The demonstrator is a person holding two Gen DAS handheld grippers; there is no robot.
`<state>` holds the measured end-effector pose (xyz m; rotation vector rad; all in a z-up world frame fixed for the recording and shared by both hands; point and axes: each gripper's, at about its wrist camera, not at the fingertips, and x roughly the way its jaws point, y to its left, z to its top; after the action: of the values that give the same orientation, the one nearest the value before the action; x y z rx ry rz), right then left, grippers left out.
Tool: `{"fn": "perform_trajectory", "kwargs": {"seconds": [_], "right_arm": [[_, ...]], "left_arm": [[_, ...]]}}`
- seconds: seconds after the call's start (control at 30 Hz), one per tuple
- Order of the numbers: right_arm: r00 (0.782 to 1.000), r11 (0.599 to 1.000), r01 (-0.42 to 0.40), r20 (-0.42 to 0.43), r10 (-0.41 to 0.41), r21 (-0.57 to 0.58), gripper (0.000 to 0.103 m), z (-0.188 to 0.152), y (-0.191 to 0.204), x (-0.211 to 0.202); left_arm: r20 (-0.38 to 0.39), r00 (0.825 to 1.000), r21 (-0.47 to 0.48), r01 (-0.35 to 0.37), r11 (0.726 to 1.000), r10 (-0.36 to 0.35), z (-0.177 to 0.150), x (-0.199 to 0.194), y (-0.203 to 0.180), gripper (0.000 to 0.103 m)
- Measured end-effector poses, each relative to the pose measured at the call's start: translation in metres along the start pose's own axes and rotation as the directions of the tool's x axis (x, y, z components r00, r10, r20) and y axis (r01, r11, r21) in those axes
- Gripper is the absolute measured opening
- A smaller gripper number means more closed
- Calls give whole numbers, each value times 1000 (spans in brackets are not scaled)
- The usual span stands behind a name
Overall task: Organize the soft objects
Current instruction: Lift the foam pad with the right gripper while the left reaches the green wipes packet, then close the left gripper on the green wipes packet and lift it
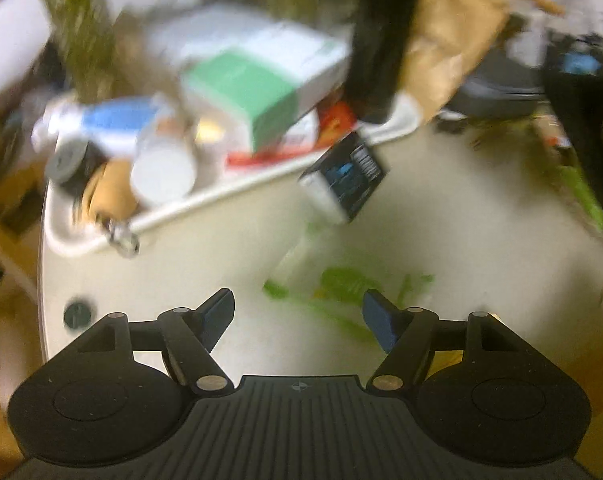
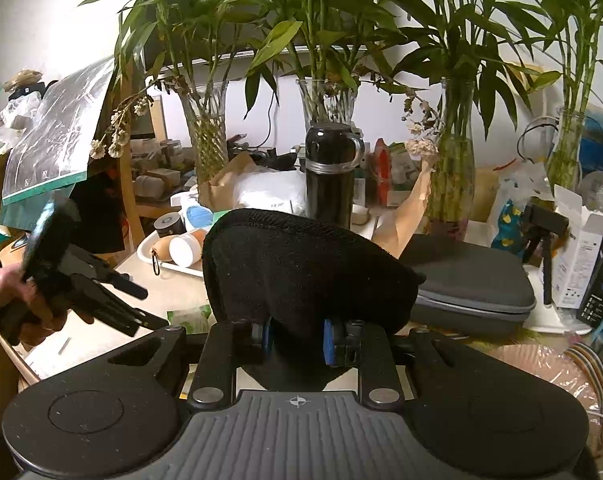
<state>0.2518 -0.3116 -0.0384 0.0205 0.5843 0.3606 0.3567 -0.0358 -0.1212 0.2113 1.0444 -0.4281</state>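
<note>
right gripper (image 2: 295, 338): nearest the lens in the right wrist view; jaws narrow, blue pads pinching the lower edge of a black fabric item (image 2: 301, 272).
black fabric item: soft, knit-looking, maybe a cap or pouch, can't tell which. Held up off the table in front of the black flask (image 2: 331, 172); it blocks most of the tabletop behind it.
orientation: long axis runs roughly left-right across the right wrist view. Rounded bulge on top; one end tapers toward the grey zip case (image 2: 473, 280) on the right. Pinched edge points down at the camera.
left gripper (image 1: 297, 316): jaws wide, nothing between the pads. Pitched down at the white table (image 1: 181, 264). Left wrist view is motion-blurred.
under left gripper: a green-printed packet (image 1: 341, 284) lies flat on the table just ahead of the fingertips. Looks like a soft wipes or tissue pack; blur makes that a guess.
nearby: white tray (image 1: 81, 236) with boxes and jars sits beyond the packet; a small dark box (image 1: 345, 176) lies beside the tray.
step: judging by the poses, right side is parked holding the fabric while left goes for the green packet.
next move needs: left jaws straddling the packet across its narrow side, low enough to bite a thin flat item without scraping the table.
risk: the packet is thin and may slide rather than lift.
</note>
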Motion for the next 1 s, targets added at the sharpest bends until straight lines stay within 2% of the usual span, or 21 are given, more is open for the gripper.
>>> {"fn": "perform_trajectory", "kwargs": {"seconds": [0.13, 0.3, 0.37, 0.43, 0.63, 0.8, 0.87, 1.0], "right_arm": [[1000, 1000, -9, 1, 9, -3, 27, 1, 1, 0], [1000, 1000, -19, 4, 19, -8, 27, 1, 3, -1], [1000, 1000, -21, 9, 21, -4, 27, 1, 2, -1], [1000, 1000, -21, 15, 21, 4, 27, 1, 1, -2], [999, 999, -36, 30, 35, 28, 27, 2, -3, -6], [999, 999, -32, 42, 31, 37, 27, 2, -5, -10], [999, 999, -31, 44, 29, 42, 27, 2, -6, -11], [999, 999, -28, 37, 27, 39, 27, 2, -5, -10]], "left_arm": [[-50, 988, -158, 134, 978, -143, 11, 7, 15, 71], [-181, 967, -308, 117, 944, -179, 22, 38, 24, 71], [-217, 956, -365, 107, 925, -196, 24, 49, 25, 71], [-229, 953, -380, 98, 920, -196, 27, 55, 23, 70], [-251, 962, -297, 32, 954, -110, 40, 61, 0, 70], [-239, 971, -135, -43, 990, 9, 38, 64, -27, 69], [-228, 973, -98, -43, 994, 20, 35, 63, -33, 66], [-229, 973, -95, -26, 995, 4, 30, 58, -28, 55]]}}
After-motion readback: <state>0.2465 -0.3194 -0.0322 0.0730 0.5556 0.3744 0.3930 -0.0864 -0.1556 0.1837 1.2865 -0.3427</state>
